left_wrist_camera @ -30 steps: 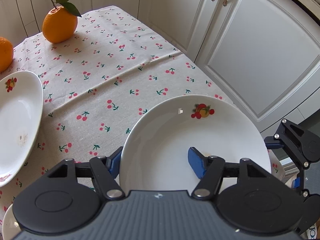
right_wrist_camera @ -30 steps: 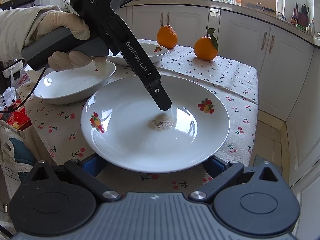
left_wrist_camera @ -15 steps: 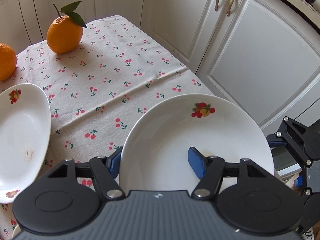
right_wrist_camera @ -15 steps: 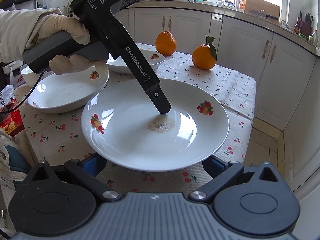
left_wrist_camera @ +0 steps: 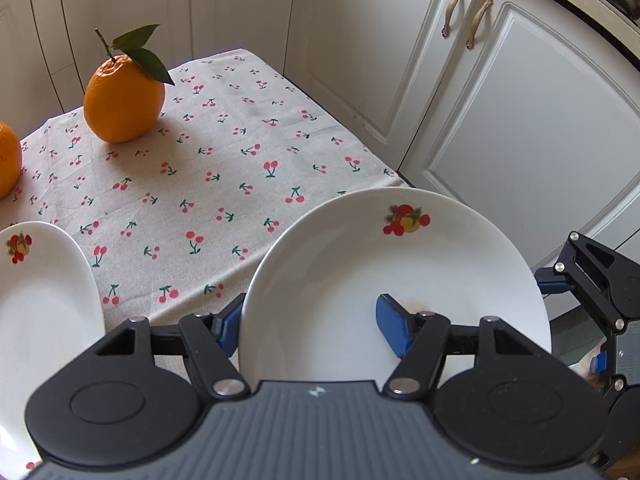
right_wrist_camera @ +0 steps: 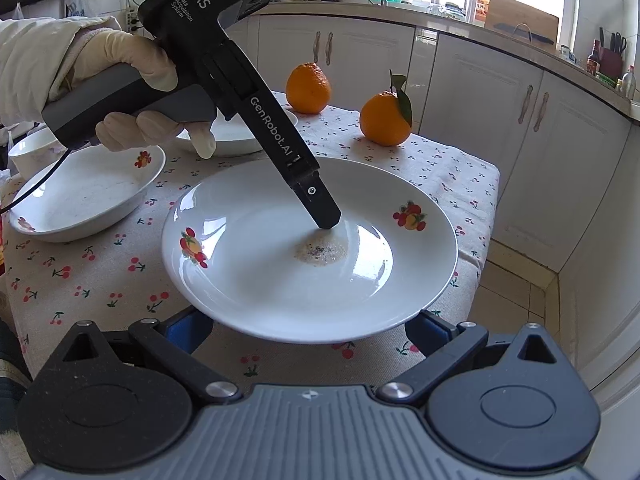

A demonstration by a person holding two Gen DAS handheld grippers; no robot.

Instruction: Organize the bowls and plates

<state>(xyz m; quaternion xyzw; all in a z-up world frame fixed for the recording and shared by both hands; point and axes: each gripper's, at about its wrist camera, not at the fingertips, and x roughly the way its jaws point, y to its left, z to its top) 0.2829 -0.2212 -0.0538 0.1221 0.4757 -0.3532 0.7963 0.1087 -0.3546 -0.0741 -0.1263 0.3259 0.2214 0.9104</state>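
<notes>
white plate (right_wrist_camera: pixel 256 280) with fruit decals, crumb patch at centre, lifted over table edge.

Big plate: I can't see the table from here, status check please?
Left gripper shut on big plate, one finger inside, one under. Right gripper open beneath the near rim. Crumbs in the middle. Shallow bowl close on the left.

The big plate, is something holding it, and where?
Yes. The left gripper pinches the plate by its rim, one finger inside and one underneath.
</notes>
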